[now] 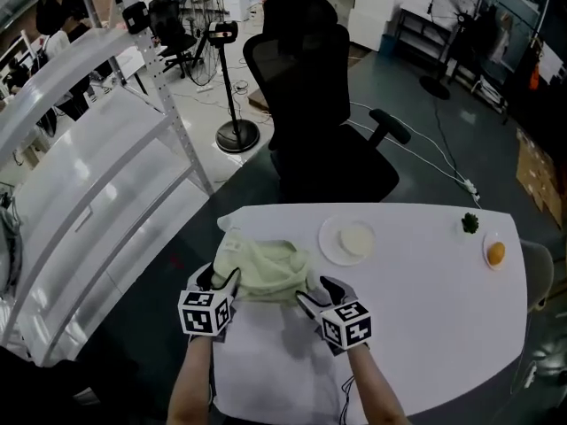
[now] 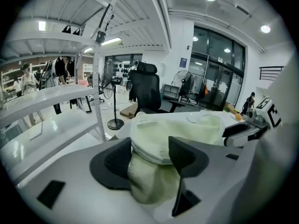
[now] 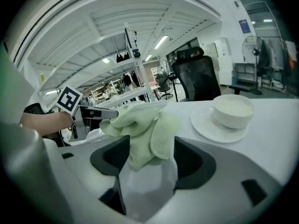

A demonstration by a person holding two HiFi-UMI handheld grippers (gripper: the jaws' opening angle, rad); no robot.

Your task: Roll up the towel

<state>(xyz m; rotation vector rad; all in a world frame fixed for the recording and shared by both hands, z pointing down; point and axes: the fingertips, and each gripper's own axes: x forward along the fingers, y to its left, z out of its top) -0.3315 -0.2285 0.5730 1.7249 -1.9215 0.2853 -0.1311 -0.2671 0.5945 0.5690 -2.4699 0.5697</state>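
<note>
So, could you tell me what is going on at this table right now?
A person is working on a pale green towel with a handheld gripper in each hand. The towel is bunched up, not yet rolled, at the near left of the white table. The left gripper and the right gripper each pinch a fold of its near edge. A bowl on a saucer sits beside it, untouched.

The towel (image 1: pixel 261 268) lies on the table (image 1: pixel 425 326), saucer (image 1: pixel 331 248) to its right, chair (image 1: pixel 328 122) behind.

The head view looks steeply down at the table (image 1: pixel 425 308); both gripper views skim it closely, sharing the towel (image 1: pixel 266 268).
</note>
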